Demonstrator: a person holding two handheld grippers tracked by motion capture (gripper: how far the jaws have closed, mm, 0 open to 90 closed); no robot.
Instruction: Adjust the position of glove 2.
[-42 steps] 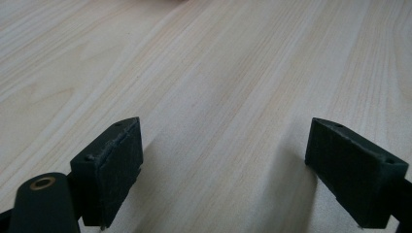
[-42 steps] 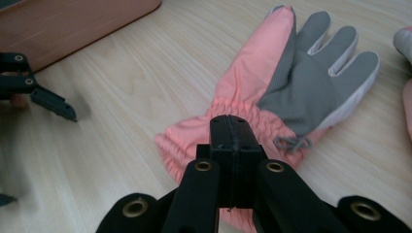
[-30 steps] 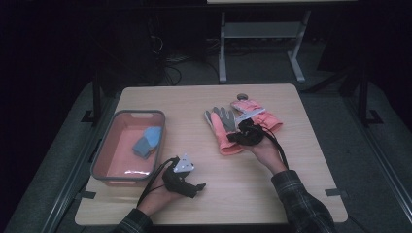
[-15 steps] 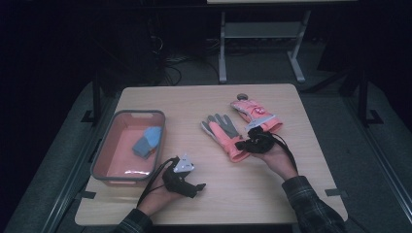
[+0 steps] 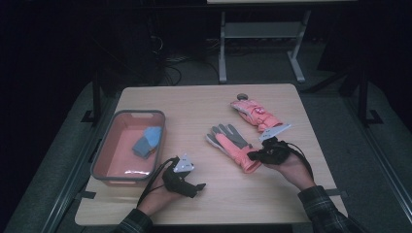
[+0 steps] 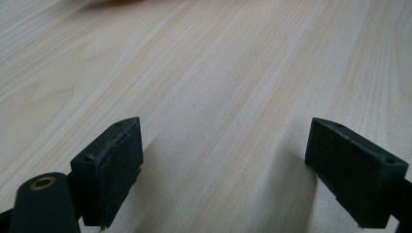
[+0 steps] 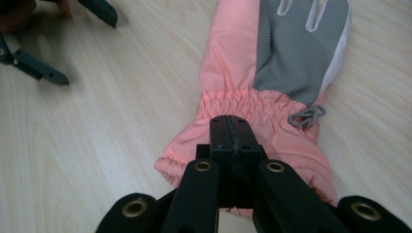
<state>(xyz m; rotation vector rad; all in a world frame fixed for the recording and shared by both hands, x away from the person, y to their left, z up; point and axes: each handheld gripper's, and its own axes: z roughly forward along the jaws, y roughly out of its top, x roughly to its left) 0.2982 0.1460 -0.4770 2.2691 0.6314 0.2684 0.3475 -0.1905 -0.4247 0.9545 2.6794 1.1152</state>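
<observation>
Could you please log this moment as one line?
right claw: shut on pink glove cuff | left claw: open, over table

Light wooden rectangular desk [image 5: 209, 104] standing on grey carpeted floor [image 5: 335, 111]; white metal-framed table [image 5: 262, 34] sitting behind; dark unlit surroundings enclosing room.

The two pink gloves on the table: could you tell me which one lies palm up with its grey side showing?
The nearer glove, whose cuff the right gripper pinches. The far glove lies apart, pink and white side up.
</observation>
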